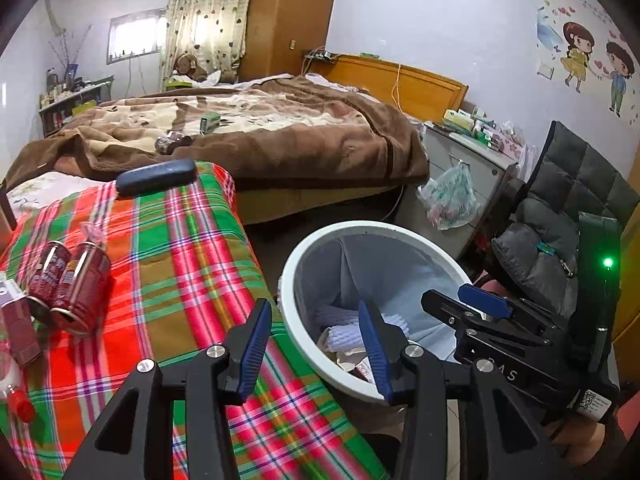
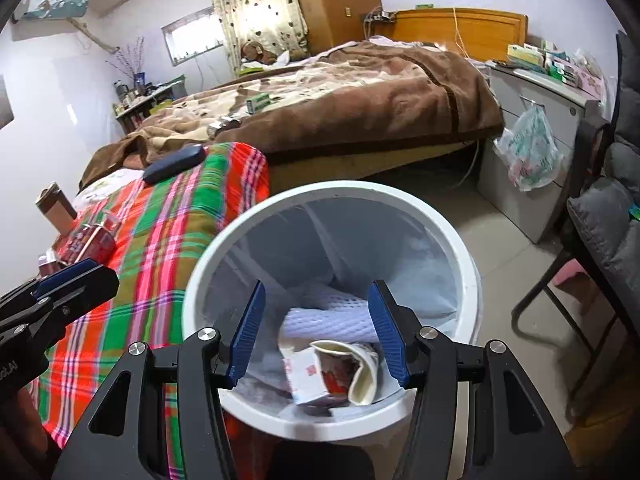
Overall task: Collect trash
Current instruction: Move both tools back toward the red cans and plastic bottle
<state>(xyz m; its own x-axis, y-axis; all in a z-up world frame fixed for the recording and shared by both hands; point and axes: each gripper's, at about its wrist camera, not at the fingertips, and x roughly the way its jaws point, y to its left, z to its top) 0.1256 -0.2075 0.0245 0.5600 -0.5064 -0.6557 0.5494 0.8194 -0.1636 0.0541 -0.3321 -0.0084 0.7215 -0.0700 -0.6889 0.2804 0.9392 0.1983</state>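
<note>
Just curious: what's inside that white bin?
In the white bin, over a pale liner: white foam netting, a small carton, a crumpled paper cup. Anything beneath is hidden.

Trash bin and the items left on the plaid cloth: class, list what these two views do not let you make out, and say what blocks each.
- Trash bin bottom: right wrist view, covered by white foam netting and a carton.
- Red cans: left wrist view, label text too small; right wrist view, partly behind the left gripper.
- Bottle with red cap: left wrist view, cut off by the image edge.
</note>
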